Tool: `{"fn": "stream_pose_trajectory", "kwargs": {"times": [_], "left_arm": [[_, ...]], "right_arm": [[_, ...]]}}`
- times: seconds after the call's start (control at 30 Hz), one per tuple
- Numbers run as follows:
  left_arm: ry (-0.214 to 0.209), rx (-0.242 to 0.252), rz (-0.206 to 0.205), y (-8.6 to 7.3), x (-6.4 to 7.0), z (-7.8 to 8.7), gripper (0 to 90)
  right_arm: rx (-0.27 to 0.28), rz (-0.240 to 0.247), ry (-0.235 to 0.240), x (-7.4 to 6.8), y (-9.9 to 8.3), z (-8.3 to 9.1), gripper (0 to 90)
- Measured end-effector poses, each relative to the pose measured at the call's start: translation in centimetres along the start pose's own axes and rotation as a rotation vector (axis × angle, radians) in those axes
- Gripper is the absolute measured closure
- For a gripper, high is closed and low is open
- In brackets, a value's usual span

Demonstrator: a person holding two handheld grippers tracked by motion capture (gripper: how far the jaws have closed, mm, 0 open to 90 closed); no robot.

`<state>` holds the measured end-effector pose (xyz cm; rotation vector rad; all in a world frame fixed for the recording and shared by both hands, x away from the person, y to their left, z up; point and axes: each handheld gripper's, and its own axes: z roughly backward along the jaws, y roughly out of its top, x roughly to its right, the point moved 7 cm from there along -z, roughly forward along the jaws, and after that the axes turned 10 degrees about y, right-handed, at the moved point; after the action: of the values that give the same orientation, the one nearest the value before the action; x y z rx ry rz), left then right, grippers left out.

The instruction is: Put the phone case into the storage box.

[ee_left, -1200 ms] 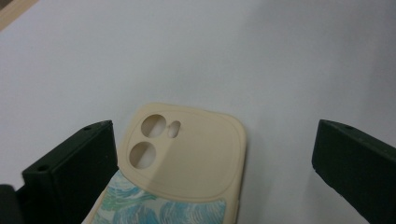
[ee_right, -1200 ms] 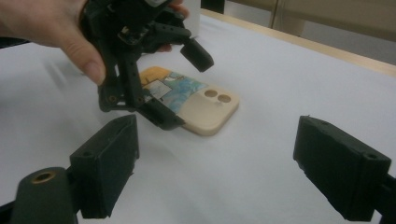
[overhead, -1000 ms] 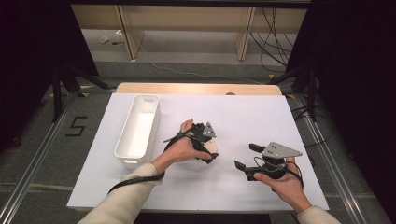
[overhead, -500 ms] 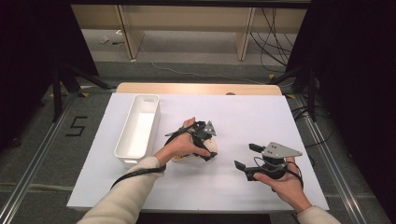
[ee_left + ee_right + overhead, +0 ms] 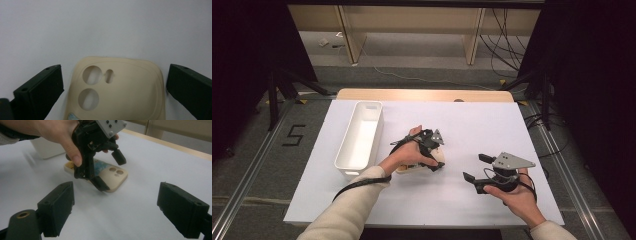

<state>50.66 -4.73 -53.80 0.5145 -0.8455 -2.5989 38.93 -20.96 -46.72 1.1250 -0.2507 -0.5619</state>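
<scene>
My left gripper (image 5: pixel 435 151) has come down lower over the cream phone case (image 5: pixel 117 90), jaws spread wide, one on each side, neither touching it. The case lies flat on the white table (image 5: pixel 472 125), right of the white bin (image 5: pixel 360 140). My right gripper (image 5: pixel 476 168) hovers apart, jaws wide.
</scene>
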Motion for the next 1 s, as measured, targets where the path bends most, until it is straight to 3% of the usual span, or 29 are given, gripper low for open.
{"fn": "stream_pose_trajectory", "kwargs": {"times": [0.27, 1.0], "left_arm": [[0.003, -0.009, 0.002, -0.06, -0.13, -0.28, 0.5], [-0.040, -0.024, 0.029, -0.01, -0.16, -0.45, 4.4]], "right_arm": [[0.000, 0.001, 0.002, -0.02, 0.00, 0.00, 15.3], [-0.005, 0.005, 0.009, -0.08, -0.05, -0.09, 15.3]]}}
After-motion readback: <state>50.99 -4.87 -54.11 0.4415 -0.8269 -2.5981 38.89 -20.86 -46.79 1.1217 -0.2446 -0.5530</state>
